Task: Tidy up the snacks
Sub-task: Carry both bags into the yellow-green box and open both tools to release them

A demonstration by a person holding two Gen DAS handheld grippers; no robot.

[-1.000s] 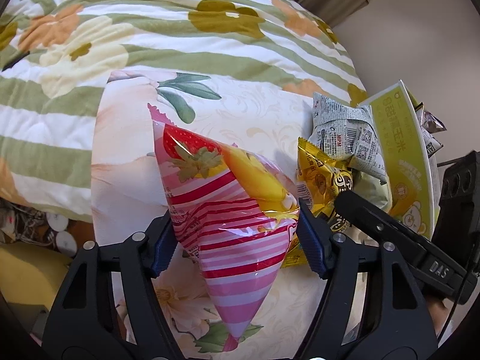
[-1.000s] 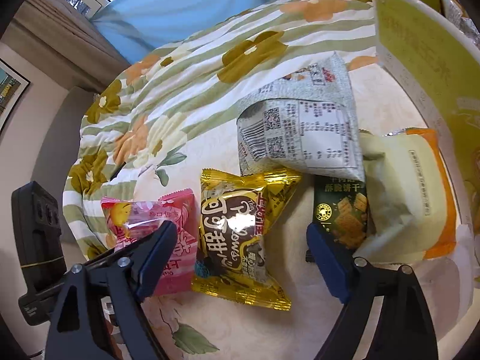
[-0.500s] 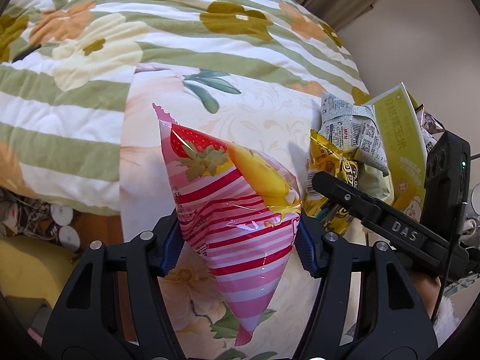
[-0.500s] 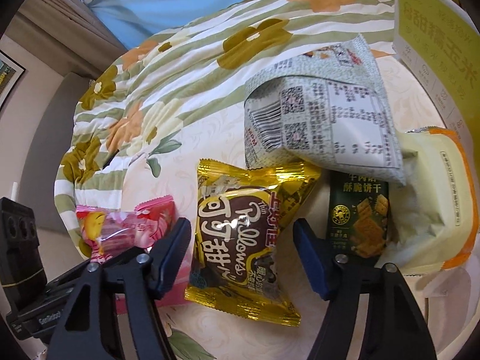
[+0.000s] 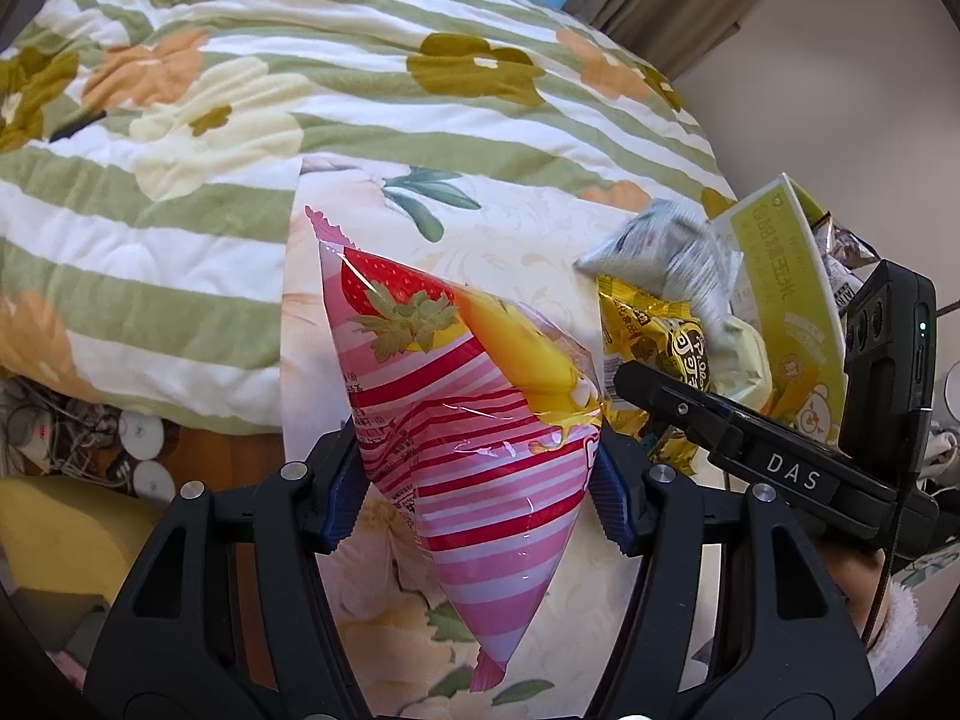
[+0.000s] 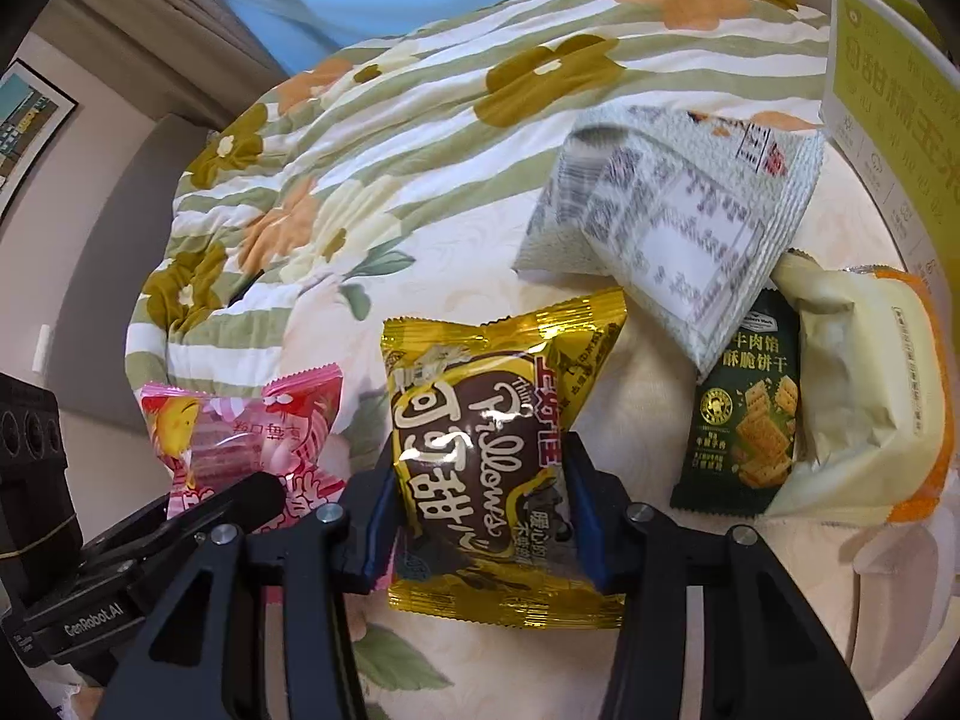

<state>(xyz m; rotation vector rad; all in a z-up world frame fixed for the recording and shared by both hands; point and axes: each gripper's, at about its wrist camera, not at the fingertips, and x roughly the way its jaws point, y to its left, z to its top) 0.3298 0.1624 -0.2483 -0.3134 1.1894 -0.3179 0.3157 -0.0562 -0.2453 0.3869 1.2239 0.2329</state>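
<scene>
Bedside: pink packet [image 5: 474,450] between left tongs [image 5: 477,486].

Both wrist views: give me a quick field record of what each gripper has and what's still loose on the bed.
left gripper: shut on pink striped strawberry packet
right gripper: shut on gold chocolate packet
grey-white packet: blurred, lying behind the gold one, overlapping the green packet
dark green biscuit packet: flat on the sheet, right of the gold packet
pale yellow packet: partly over the green packet's right edge
yellow-green box: upright at far right
surface: floral bedsheet
</scene>
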